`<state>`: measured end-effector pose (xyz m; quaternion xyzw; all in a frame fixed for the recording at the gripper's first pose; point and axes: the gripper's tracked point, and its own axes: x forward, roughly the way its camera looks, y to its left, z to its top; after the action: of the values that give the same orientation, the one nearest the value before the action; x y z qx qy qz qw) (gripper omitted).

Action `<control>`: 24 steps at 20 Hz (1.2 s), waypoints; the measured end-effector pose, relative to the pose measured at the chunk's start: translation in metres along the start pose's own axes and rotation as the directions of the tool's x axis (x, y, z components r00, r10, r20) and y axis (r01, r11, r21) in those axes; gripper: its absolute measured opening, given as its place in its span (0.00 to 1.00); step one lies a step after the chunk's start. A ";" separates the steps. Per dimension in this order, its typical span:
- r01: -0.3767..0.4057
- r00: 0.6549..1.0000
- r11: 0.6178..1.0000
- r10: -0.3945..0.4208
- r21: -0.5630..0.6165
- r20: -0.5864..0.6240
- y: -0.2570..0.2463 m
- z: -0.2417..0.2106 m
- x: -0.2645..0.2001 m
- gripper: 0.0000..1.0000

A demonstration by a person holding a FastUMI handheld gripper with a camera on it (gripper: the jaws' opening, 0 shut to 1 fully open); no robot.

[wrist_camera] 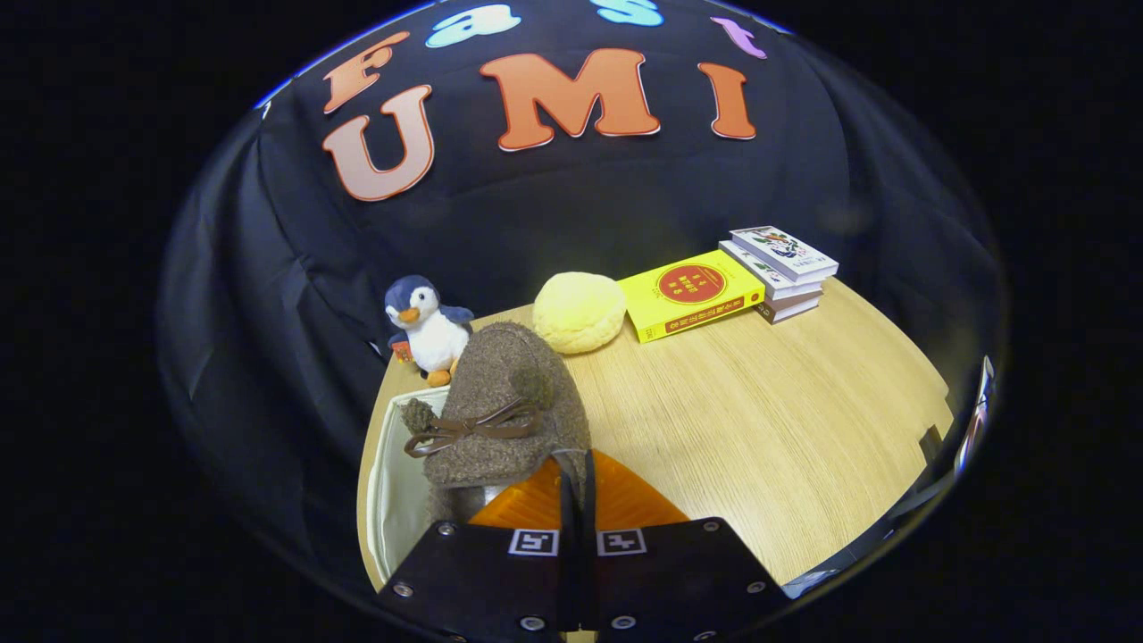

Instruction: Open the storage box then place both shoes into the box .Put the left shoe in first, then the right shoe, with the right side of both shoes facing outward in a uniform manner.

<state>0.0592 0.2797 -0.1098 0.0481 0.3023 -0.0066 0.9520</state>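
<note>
Fingers [577, 487] pinched nearly closed on a brown felt shoe [504, 406] with a leather bow.

Claw [577, 487]: seen from its own camera, pointing forward and a little downward.
Fingers [536, 505]: drawn close together, a narrow dark slit left between them.
Grip: both fingers pinch the rear edge of the shoe [504, 406], which sticks up ahead of them.
Finger bases: two flat plates side by side, each with a small square marker near the slit.
Pose: level, no visible roll to either side.
</note>
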 end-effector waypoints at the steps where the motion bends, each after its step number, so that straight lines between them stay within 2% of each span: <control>1: -0.001 1.000 1.000 0.001 -0.006 0.005 0.003 0.001 0.002 0.02; 3: -0.011 1.000 1.000 0.011 -0.022 -0.002 0.009 -0.001 0.004 0.02; 9: -0.026 1.000 0.999 0.026 0.034 -0.013 0.020 -0.006 0.011 0.03; 11: -0.001 1.000 1.000 0.001 -0.017 -0.016 0.015 -0.010 0.016 0.03; 16: 0.002 0.998 1.000 -0.004 -0.031 -0.055 0.020 -0.029 0.022 0.05; 19: -0.009 0.999 0.998 0.007 -0.057 -0.051 0.026 -0.031 0.019 0.20; 22: -0.011 1.000 0.998 0.011 -0.056 -0.001 0.024 -0.014 0.011 0.27; 24: -0.005 1.000 0.998 0.007 -0.066 0.029 0.020 -0.002 0.004 0.36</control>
<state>0.0617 0.2997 -0.1121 0.0173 0.2884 0.0055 0.9574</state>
